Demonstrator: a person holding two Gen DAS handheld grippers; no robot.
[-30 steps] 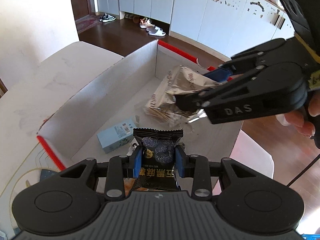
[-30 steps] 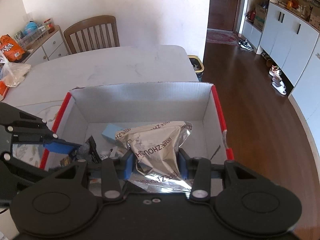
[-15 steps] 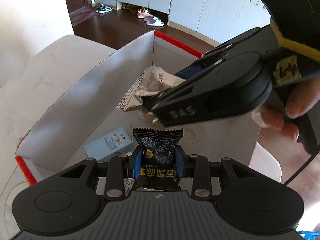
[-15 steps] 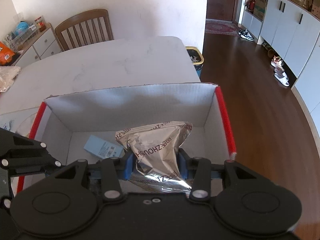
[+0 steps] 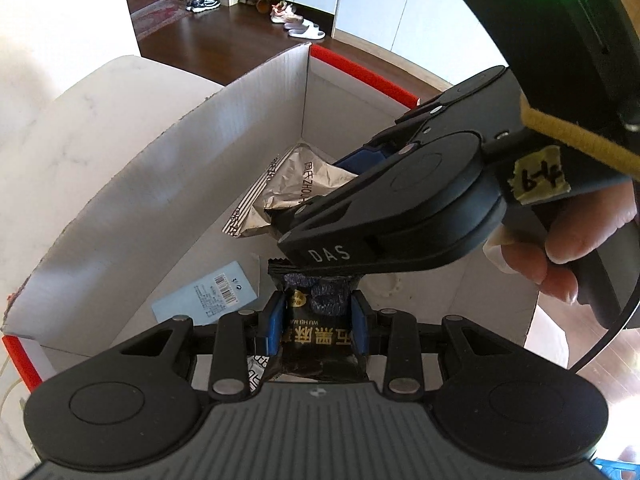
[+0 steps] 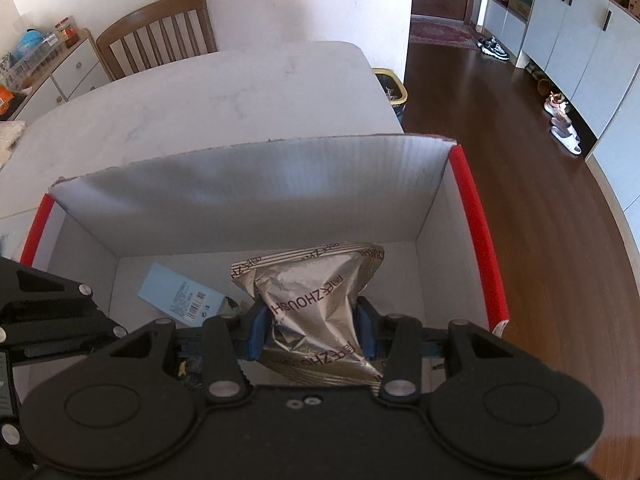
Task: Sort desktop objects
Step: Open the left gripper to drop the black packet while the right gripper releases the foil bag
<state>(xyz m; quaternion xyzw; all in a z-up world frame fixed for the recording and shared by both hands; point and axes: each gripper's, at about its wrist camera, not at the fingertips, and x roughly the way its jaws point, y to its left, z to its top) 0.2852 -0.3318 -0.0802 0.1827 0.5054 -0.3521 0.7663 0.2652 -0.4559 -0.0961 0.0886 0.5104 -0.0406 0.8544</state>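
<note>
A white cardboard box (image 5: pixel 160 184) with red rims sits on the table; it also shows in the right wrist view (image 6: pixel 248 188). My left gripper (image 5: pixel 318 312) is shut on a black snack packet (image 5: pixel 316 336) over the box's near edge. My right gripper (image 6: pixel 312 328) is shut on a silver foil bag (image 6: pixel 312 292) and holds it inside the box, low near the floor. In the left wrist view the right gripper crosses just above the black packet, with the silver bag (image 5: pixel 288 188) beyond it. A light blue card box (image 5: pixel 204 300) lies on the box floor, also seen in the right wrist view (image 6: pixel 180 300).
The pale table top (image 6: pixel 200 100) stretches beyond the box, with a wooden chair (image 6: pixel 160 32) behind it. Dark wood floor (image 6: pixel 540 200) lies to the right, past the table edge. A white cabinet (image 6: pixel 52 76) stands at the far left.
My right gripper has carried the silver bag lower and deeper into the box, close over the left gripper. The left gripper with the black packet has advanced slightly over the box.
</note>
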